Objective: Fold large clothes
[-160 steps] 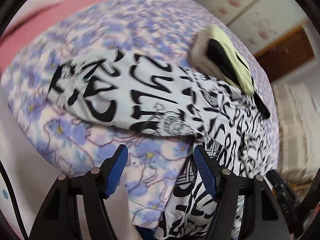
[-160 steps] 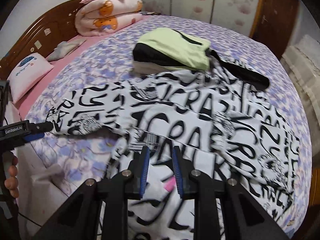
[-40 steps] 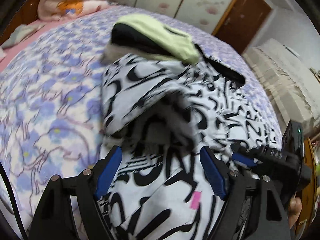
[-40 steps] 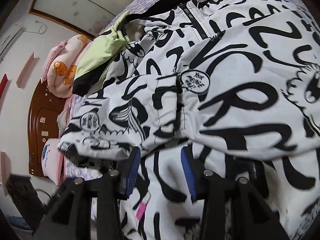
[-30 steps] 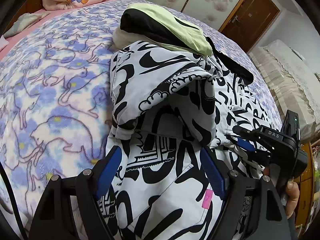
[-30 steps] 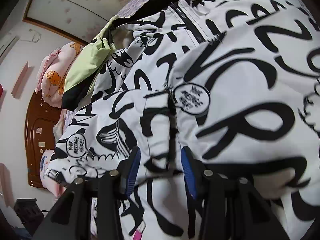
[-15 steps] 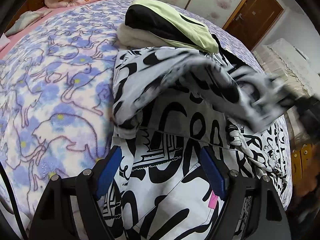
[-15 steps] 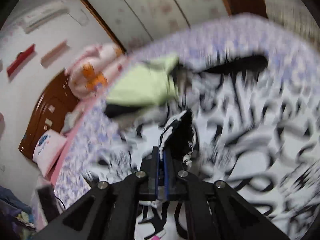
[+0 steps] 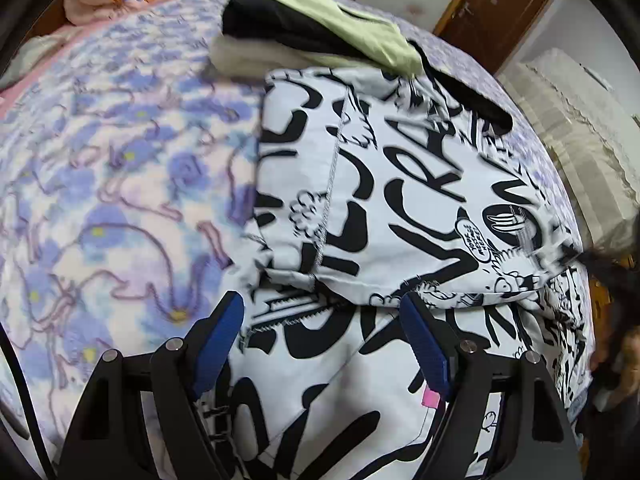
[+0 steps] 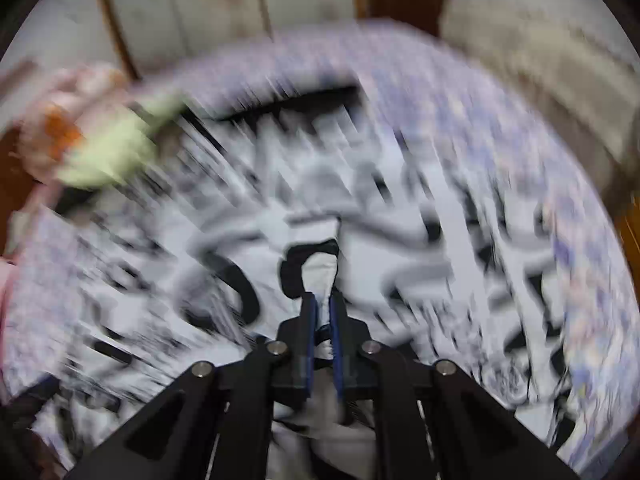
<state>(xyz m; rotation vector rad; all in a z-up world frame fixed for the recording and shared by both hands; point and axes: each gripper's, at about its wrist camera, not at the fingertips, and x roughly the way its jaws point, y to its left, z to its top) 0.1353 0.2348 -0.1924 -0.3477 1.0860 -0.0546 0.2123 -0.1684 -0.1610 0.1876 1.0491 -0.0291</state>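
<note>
Sleeve [image 9: 400, 208] now laid flat across jacket [image 9: 320, 392] on bed [image 9: 100, 184], no longer bunched up. Right gripper [image 10: 323, 312] pinching sleeve cloth, view badly blurred. Left gripper [image 9: 322, 340] spread wide, holding nothing. Probably one sleeve fold nearly done.

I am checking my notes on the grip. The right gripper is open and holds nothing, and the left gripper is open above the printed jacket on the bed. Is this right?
Not quite. The right gripper is shut on a fold of the jacket, as the right wrist view shows despite the blur. The rest stands: the left gripper is open above the jacket on the bed.
</note>
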